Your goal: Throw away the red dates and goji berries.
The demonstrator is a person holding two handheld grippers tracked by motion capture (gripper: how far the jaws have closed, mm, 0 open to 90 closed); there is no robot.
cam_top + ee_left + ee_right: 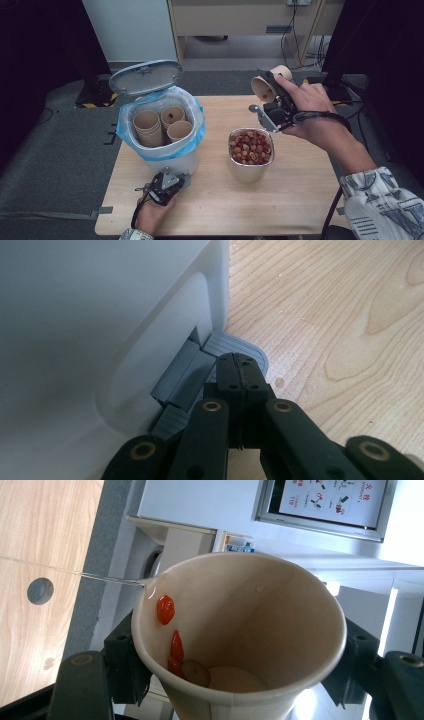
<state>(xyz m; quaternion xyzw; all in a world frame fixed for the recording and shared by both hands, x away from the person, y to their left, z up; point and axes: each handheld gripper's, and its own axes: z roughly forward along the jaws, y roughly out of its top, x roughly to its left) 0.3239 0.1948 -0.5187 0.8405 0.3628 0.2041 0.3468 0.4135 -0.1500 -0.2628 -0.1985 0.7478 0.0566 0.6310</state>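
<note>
A white pedal bin (175,162) with a blue bag liner (194,137) stands on the left of the wooden table, its grey lid (145,76) raised. Several paper cups (150,127) sit inside. My left gripper (170,177) is shut at the bin's foot, with its tips (240,362) on the grey pedal (235,342). My right gripper (274,90) is shut on a paper cup (262,89), held tilted in the air behind a steel container (247,172) of red and tan bits. Inside the held cup (260,610) a few red bits (166,609) cling to the wall.
A thin clear strand (75,572) trails from the cup's rim in the right gripper view. Bare tabletop (235,200) lies in front of the steel container. Grey floor surrounds the table, with a cabinet and cables (300,45) behind.
</note>
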